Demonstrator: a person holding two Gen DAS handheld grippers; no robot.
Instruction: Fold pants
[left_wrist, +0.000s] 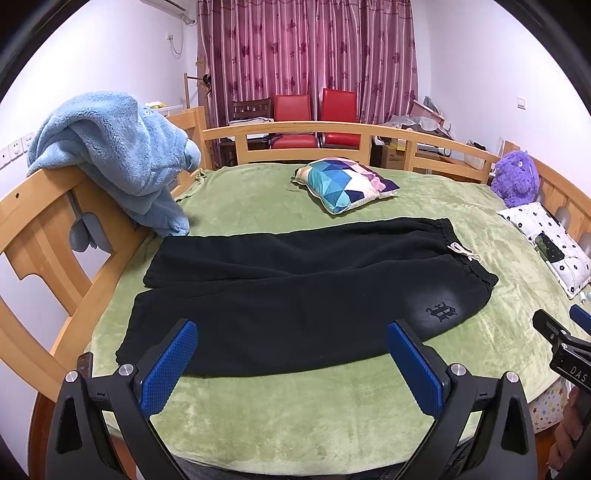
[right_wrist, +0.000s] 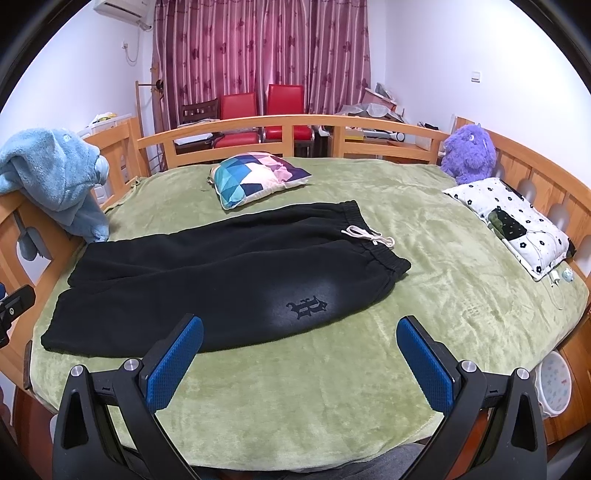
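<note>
While both grippers hover above the near edge of the bed, the black sweatpants (left_wrist: 295, 291) lie flat and unfolded on the green blanket (left_wrist: 314, 413), legs side by side, elastic waistband and white drawstring (right_wrist: 367, 234) to the right, a dark emblem (right_wrist: 306, 306) on the near leg. Left gripper (left_wrist: 291, 365) and right gripper (right_wrist: 299, 362): fingers spread wide, holding nothing.

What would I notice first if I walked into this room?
Black pants lie flat across the middle of the green bed, with both open grippers hovering near them. A purple plush sits in the far right corner, and a blue blanket hangs over the left rail.
</note>
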